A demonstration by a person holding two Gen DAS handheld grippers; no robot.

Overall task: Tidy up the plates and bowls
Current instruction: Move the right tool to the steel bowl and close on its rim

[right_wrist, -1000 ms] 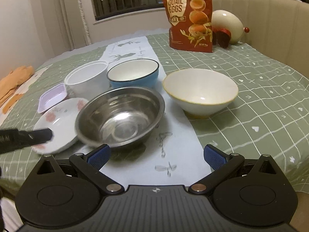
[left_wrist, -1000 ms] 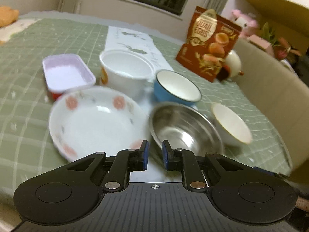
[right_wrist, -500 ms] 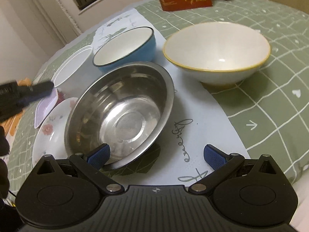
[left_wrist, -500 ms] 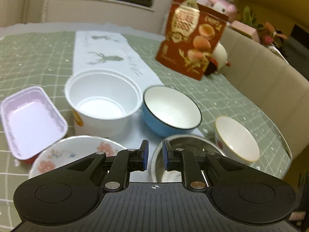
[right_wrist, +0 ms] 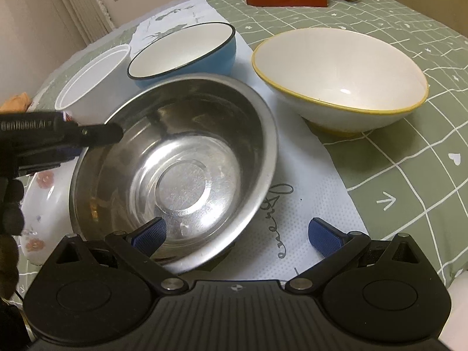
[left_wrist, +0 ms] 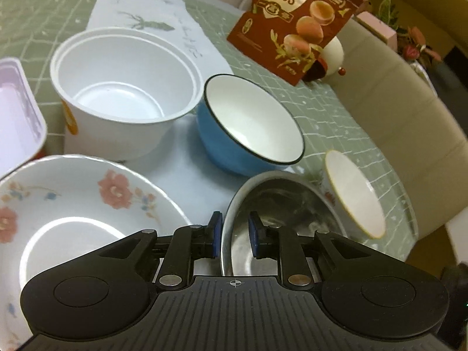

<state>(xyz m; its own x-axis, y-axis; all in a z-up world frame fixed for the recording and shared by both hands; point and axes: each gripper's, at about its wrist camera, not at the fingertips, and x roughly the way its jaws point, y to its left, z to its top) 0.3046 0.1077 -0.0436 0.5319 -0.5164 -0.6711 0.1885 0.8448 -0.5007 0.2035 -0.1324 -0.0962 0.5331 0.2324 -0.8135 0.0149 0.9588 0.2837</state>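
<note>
A steel bowl [right_wrist: 181, 158] sits on the white runner, also in the left wrist view [left_wrist: 280, 204]. My left gripper [left_wrist: 234, 238] has its narrow jaws astride the bowl's left rim, one pad each side, not clamped. It shows as a black arm [right_wrist: 58, 134] in the right view. My right gripper [right_wrist: 237, 235] is open wide, its left pad [right_wrist: 149, 234] inside the bowl's near rim. A floral plate [left_wrist: 73, 204] lies left of the bowl. A blue bowl [left_wrist: 251, 122], a white tub [left_wrist: 122, 87] and a yellow-rimmed bowl [right_wrist: 339, 73] stand around.
A pink tray [left_wrist: 17, 117] is at the far left. A quail eggs bag [left_wrist: 295, 20] stands at the back with a round ornament [left_wrist: 333, 55] behind it. A beige sofa [left_wrist: 409, 117] curves along the table's right edge.
Both grippers have moved forward and down onto the steel bowl. My left jaws now straddle its left rim; my right pad has entered its near rim.
</note>
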